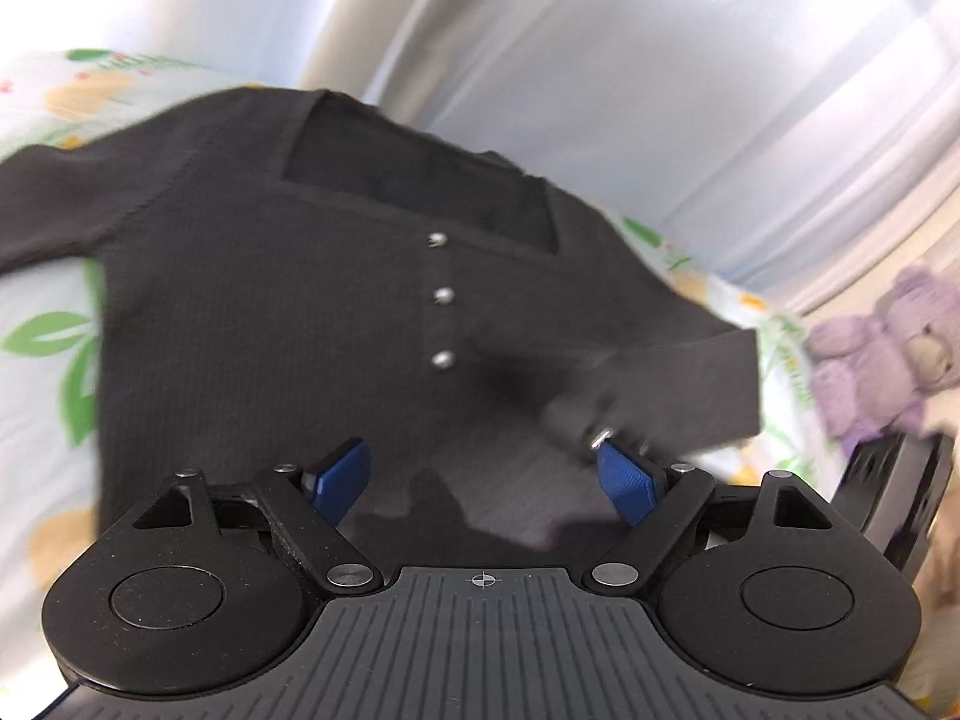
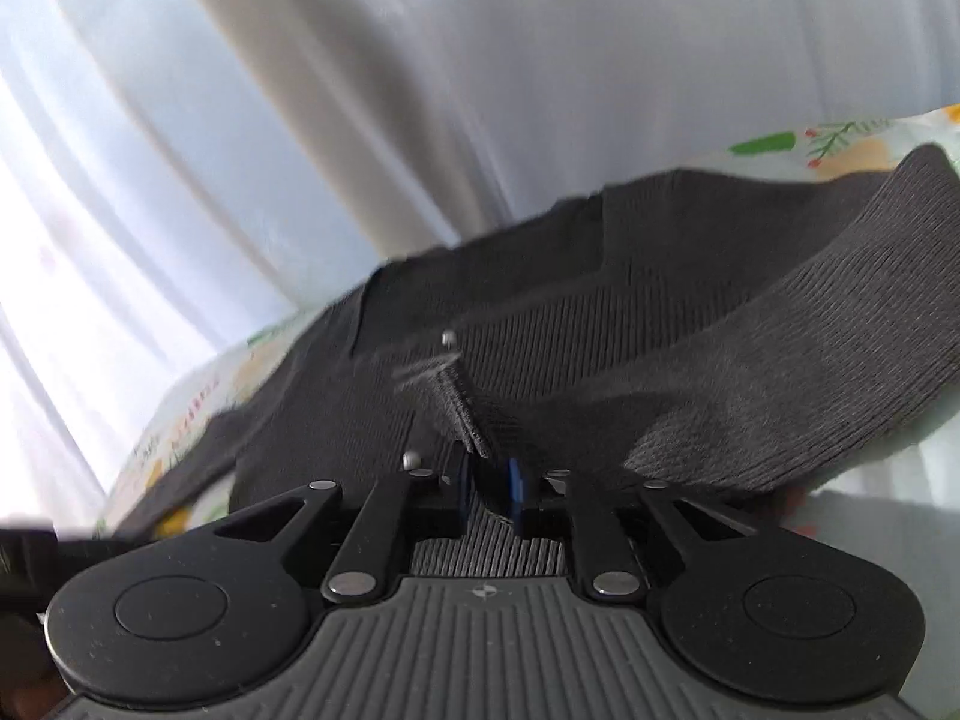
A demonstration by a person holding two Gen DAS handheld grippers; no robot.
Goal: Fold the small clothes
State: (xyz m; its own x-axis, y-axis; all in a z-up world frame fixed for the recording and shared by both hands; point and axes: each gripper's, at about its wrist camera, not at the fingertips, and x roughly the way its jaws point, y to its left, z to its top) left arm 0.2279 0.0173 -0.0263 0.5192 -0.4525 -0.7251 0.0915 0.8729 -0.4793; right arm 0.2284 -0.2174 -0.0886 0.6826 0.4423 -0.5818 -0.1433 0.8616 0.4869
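A dark grey ribbed top (image 1: 270, 312) with a square neckline and three silver buttons lies face up on a floral bedsheet (image 1: 54, 312). My left gripper (image 1: 486, 480) is open and empty above its lower front. The top's right sleeve (image 1: 678, 384) is folded in across the body. My right gripper (image 2: 489, 489) is shut on the sleeve's cuff (image 2: 462, 414) and holds it over the chest; the sleeve (image 2: 780, 336) trails off to the right. The right gripper's body (image 1: 894, 498) shows at the left wrist view's right edge.
White curtains (image 1: 660, 60) hang behind the bed, also in the right wrist view (image 2: 300, 120). A purple plush bear (image 1: 888, 348) sits on the bed right of the top. The floral sheet (image 2: 198, 396) shows left of the top.
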